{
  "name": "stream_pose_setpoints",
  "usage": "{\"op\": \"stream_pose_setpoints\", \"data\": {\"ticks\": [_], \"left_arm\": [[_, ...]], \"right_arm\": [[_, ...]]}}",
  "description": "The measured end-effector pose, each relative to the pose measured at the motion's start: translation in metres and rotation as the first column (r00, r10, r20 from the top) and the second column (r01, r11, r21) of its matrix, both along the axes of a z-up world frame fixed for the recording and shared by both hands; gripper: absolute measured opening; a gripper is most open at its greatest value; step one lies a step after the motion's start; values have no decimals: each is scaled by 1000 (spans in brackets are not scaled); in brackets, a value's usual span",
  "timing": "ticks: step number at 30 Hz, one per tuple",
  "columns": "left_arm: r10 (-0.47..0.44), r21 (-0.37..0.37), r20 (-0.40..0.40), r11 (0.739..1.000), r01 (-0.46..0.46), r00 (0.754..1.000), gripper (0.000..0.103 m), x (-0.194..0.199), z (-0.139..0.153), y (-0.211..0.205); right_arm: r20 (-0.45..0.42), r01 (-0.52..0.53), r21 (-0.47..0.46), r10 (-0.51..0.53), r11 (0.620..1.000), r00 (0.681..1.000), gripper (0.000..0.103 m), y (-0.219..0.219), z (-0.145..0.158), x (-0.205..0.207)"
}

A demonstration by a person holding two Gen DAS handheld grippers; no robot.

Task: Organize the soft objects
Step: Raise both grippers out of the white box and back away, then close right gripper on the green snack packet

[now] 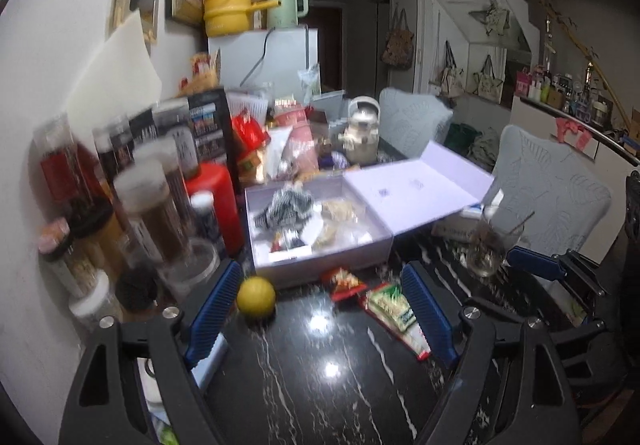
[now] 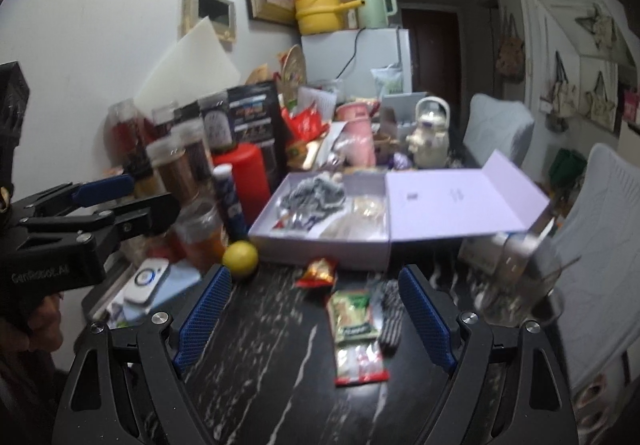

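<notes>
An open lilac box (image 1: 320, 257) (image 2: 320, 247) sits on the black marble table and holds a grey striped cloth (image 1: 288, 205) (image 2: 316, 191) and some packets. In front of it lie a yellow ball (image 1: 256, 299) (image 2: 240, 259), a small red packet (image 1: 344, 281) (image 2: 318, 272), a green-and-red packet (image 1: 394, 309) (image 2: 356, 329) and a dark striped soft item (image 2: 390, 321). My left gripper (image 1: 321, 268) (image 2: 154, 193) hovers open above the table just short of them. Just to its right, my right gripper (image 2: 315, 273) (image 1: 552, 269) is open too, with nothing between its pads.
Several jars (image 1: 148, 213) and a red canister (image 2: 244, 177) crowd the table's left side along the wall. A glass with a spoon (image 1: 490, 245) (image 2: 516, 285) stands at the right by the box's lid (image 2: 452, 201). Two pale chairs (image 1: 552, 189) stand beyond the right edge.
</notes>
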State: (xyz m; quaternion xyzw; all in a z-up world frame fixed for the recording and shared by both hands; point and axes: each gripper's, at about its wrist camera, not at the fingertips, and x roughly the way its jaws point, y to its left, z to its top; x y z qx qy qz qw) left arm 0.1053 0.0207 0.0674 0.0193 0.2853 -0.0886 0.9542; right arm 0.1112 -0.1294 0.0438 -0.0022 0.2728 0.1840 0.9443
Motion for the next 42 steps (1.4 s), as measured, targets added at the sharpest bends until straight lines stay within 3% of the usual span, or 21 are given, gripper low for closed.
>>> {"op": "stream_pose_setpoints", "data": {"ticks": [9, 18, 26, 30, 39, 42], "left_arm": [[-32, -12, -108, 999, 31, 994, 83, 5, -48, -2], [-49, -16, -157, 999, 47, 986, 83, 12, -77, -8], [-27, -43, -203, 999, 19, 979, 83, 26, -101, -5], [7, 5, -220, 1000, -6, 975, 83, 37, -114, -6], [6, -69, -317, 997, -30, 948, 83, 69, -139, 1], [15, -62, -334, 997, -37, 943, 83, 77, -144, 2]], "right_arm": [[-70, -16, 30, 18, 999, 997, 87, -3, -41, -2], [-133, 17, 31, -13, 999, 991, 83, -15, -70, 9], [-201, 9, 20, -5, 1000, 980, 74, -15, -93, 37], [-234, -11, 6, 12, 1000, 972, 70, -12, -103, 56], [-306, -60, -49, 43, 997, 951, 69, 1, -123, 99], [-333, -78, -89, 44, 993, 942, 69, 7, -133, 111]]}}
